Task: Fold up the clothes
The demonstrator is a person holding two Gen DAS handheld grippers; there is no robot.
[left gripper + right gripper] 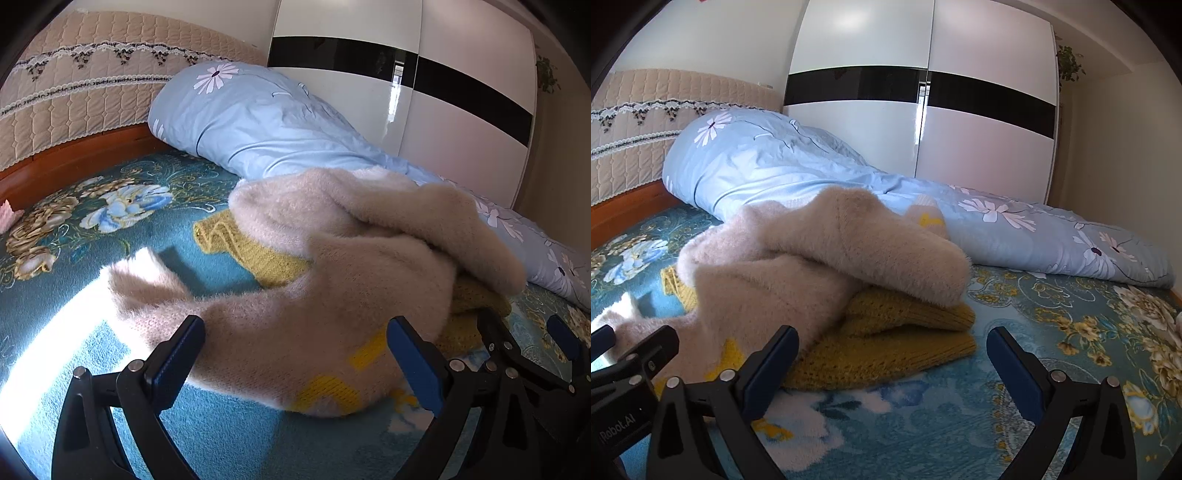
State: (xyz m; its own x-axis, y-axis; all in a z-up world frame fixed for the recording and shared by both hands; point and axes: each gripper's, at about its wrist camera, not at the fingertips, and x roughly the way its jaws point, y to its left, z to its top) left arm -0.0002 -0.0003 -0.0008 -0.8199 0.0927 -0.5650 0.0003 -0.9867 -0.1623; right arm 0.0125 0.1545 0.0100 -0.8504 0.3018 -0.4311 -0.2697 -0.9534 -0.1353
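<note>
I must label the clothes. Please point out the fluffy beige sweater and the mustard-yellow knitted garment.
fluffy beige sweater (332, 302): left wrist view, middle of its body.
mustard-yellow knitted garment (886, 354): right wrist view, its folded front edge.

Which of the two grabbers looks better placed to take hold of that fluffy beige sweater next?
Left, probably. The left gripper stands open with the fluffy beige sweater between its fingers, while the right gripper, also open, faces the mustard knit.

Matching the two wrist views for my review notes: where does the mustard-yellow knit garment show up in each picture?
Left wrist: mustard knit garment peeks out centre-left, under the fluffy beige sweater.
Right wrist: mustard knit garment lies lower centre, folded, partly under the sweater.
Shared landmark: the white wardrobe with a black band.
</note>
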